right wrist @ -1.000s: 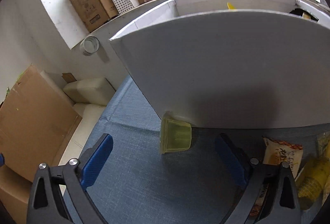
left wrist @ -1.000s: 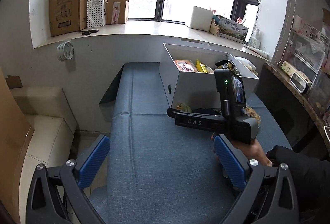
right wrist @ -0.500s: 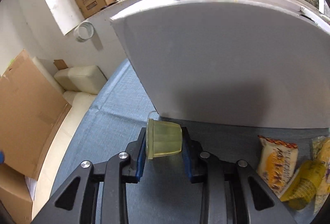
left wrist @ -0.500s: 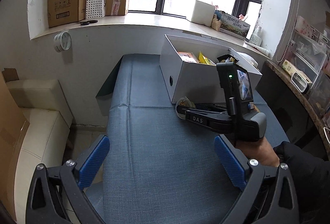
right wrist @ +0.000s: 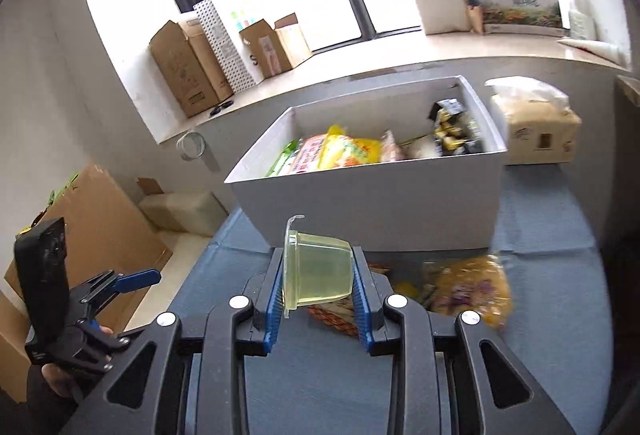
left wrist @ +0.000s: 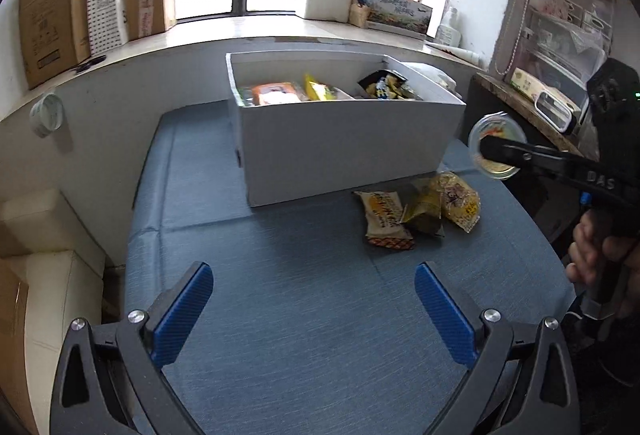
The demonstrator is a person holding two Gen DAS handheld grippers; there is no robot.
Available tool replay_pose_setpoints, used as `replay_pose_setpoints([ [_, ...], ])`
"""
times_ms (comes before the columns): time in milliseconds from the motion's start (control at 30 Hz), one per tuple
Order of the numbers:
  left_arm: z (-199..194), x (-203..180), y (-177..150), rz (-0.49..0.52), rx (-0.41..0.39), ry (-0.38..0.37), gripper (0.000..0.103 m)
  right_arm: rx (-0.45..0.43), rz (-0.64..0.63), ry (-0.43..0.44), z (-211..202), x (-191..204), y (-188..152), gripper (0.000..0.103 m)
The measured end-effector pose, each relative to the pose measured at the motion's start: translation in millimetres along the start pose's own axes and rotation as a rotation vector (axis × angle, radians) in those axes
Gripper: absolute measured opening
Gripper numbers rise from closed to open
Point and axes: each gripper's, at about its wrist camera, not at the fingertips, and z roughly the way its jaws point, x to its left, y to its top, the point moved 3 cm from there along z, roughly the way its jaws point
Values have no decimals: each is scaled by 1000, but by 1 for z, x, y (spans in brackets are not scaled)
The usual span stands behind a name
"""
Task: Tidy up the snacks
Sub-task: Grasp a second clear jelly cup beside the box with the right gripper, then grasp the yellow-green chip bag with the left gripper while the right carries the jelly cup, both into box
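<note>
Snacks already fill much of the white box (right wrist: 372,211), my right gripper (right wrist: 318,281) clamps a jelly cup (right wrist: 320,271) above the table — three packets (left wrist: 420,215) remain, left gripper (left wrist: 312,309) open.

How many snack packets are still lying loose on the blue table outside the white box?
3, bunched together in front of the white box: an orange-and-white packet on the left, a crumpled yellow one in the middle, and a yellow bag on the right. More may hide beneath.
</note>
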Motion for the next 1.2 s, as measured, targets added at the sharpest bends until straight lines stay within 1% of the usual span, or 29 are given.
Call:
replay_pose_setpoints([
  [67,18,-20,9,54,14,-26,103,-17,19,-39,-26,-18,-3,33],
  [167,48,-51,20,135,50,-42,103,-43,61,-83,-56,-43,-13,33],
  [233,67,-66,28,168,72,-54,103,-55,76,-107,-73,-56,-16,33],
  [267,76,-72,31,183,81,-75,103,-57,82,-116,-77,-60,-20,33],
  [300,85,-78,35,199,93,-81,103,-59,93,-124,-84,-66,-24,33],
  [400,114,-96,43,270,130,-68,103,-66,125,-132,-98,-79,-34,33],
  [467,131,-105,44,311,166,-85,102,-67,145,-135,-104,-86,-39,33],
  [500,139,-108,43,331,183,-88,96,-66,153,-136,-105,-88,-41,33],
  [533,145,-111,43,347,198,-88,84,-66,158,-143,-106,-91,-42,33],
  [567,150,-114,42,364,210,-84,81,-66,162,-145,-107,-92,-44,33],
  [600,151,-118,42,392,192,-67,81,-65,168,-143,-107,-94,-45,33],
  [667,153,-123,42,428,182,-51,74,-63,175,-145,-107,-96,-46,33],
  [700,152,-125,42,436,175,-46,67,-63,182,-146,-106,-98,-47,33],
  [733,150,-126,42,443,165,-48,56,-62,191,-143,-106,-99,-47,33],
  [767,149,-128,42,441,169,-73,43,-61,192,-140,-105,-99,-48,33],
  [800,150,-128,41,431,183,-82,42,-57,188,-140,-104,-99,-48,33],
  [900,145,-126,38,428,166,-70,41,-50,183,-133,-102,-97,-50,33],
  [933,141,-123,39,408,158,-73,41,-47,183,-132,-101,-95,-51,33],
  [967,134,-120,39,382,149,-93,41,-43,181,-130,-100,-94,-51,33],
  [1067,99,-106,39,309,78,-113,41,-27,167,-113,-93,-87,-52,33],
  [1133,70,-93,40,245,18,-105,41,-16,147,-99,-85,-80,-50,33],
  [1200,41,-77,46,160,-43,-92,41,-8,109,-82,-74,-69,-42,33],
])
